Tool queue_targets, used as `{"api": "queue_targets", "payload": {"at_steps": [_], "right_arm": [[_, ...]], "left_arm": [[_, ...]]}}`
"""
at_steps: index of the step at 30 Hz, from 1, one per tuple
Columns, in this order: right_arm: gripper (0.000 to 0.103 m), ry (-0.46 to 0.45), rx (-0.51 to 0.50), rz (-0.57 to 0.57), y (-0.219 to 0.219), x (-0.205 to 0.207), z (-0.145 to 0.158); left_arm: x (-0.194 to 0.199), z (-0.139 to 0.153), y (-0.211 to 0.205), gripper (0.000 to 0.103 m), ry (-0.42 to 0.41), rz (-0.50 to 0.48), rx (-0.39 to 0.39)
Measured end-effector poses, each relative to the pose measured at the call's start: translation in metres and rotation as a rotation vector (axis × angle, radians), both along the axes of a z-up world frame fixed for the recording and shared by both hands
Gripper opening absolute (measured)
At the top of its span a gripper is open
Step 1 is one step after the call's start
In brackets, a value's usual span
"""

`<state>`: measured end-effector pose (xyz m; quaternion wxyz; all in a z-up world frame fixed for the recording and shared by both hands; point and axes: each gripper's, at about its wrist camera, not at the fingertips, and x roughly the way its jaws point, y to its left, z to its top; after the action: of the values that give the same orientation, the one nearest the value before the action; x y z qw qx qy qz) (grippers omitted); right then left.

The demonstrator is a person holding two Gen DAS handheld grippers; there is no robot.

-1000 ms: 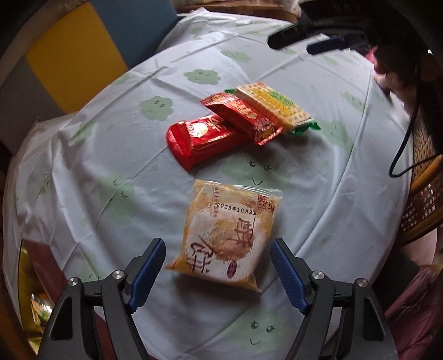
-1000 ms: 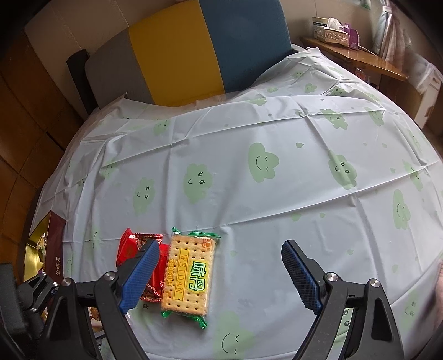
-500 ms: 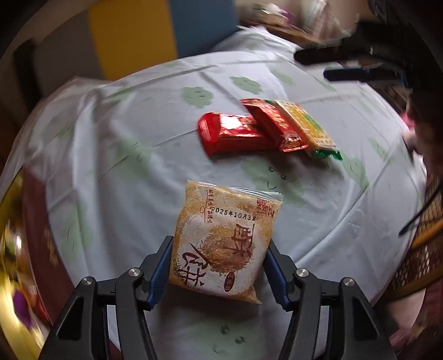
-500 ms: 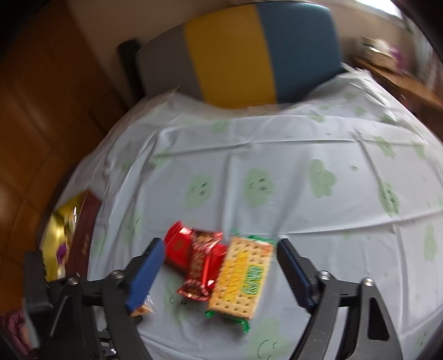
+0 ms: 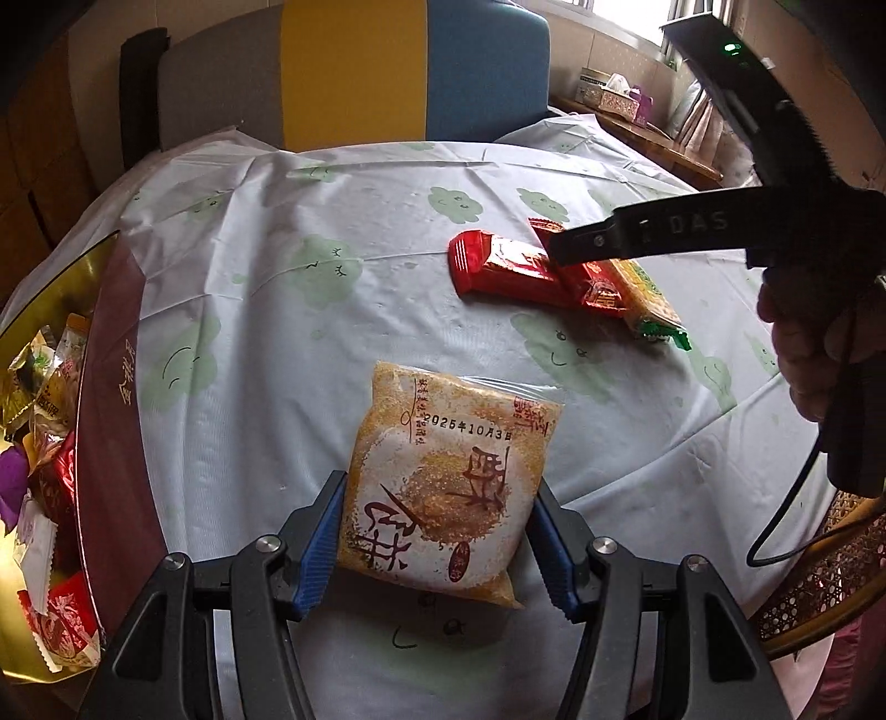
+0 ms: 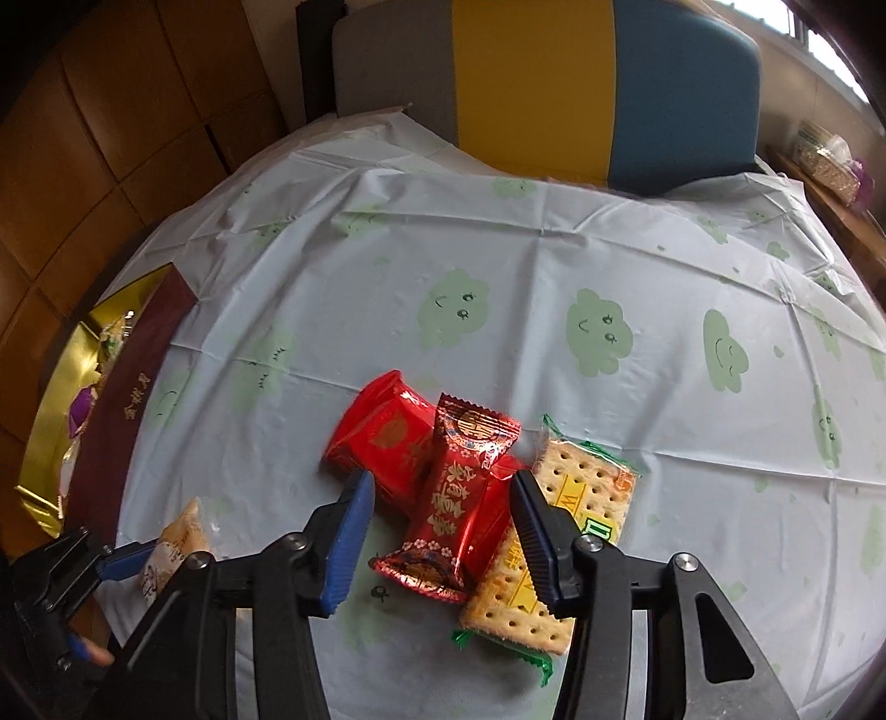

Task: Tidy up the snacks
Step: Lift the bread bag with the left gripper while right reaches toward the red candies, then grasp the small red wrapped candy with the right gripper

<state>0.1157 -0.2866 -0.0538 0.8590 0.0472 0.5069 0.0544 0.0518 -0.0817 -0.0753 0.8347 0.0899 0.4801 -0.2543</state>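
Left tongs (image 5: 437, 531) clamped on yellow sesame-cake packet (image 5: 443, 476), both blue pads pressed against its sides; packet flat on tabletop (image 5: 332, 343). Right tongs (image 6: 440, 518) apart, jaws just been closing, straddling patterned red candy wrapper (image 6: 459, 498) without touching it. Red bar (image 6: 382, 437) under wrapper, cracker pack (image 6: 554, 554) beside. Gold-lined snack box (image 5: 111, 443) at left tabletop edge.

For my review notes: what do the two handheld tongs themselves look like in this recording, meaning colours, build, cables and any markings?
Both tongs look alike: matte black angular arms with silver round bolts, tipped by blue ribbed pads. Left tongs; right tongs. Seen from the left wrist, the right unit's black body carries pale embossed lettering, a green indicator light glows on top, and a thin black cable loops below the hand.
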Motion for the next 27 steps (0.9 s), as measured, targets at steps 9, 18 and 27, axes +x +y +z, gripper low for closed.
{"api": "queue_targets", "payload": {"at_steps": [9,18,27], "right_arm": [[0.036,0.009,-0.04,0.027,0.009,0.002,-0.01],[0.023,-0.012,0.006,0.317,0.054,-0.016,0.0],[0.028,0.101,0.005,0.354,0.062,-0.012,-0.021]], "left_arm": [[-0.002,0.002,0.006,0.063,0.001,0.027,-0.044],[-0.002,0.002,0.007,0.063,-0.005,0.036,-0.05],[-0.002,0.002,0.006,0.063,-0.007,0.04,-0.049]]}}
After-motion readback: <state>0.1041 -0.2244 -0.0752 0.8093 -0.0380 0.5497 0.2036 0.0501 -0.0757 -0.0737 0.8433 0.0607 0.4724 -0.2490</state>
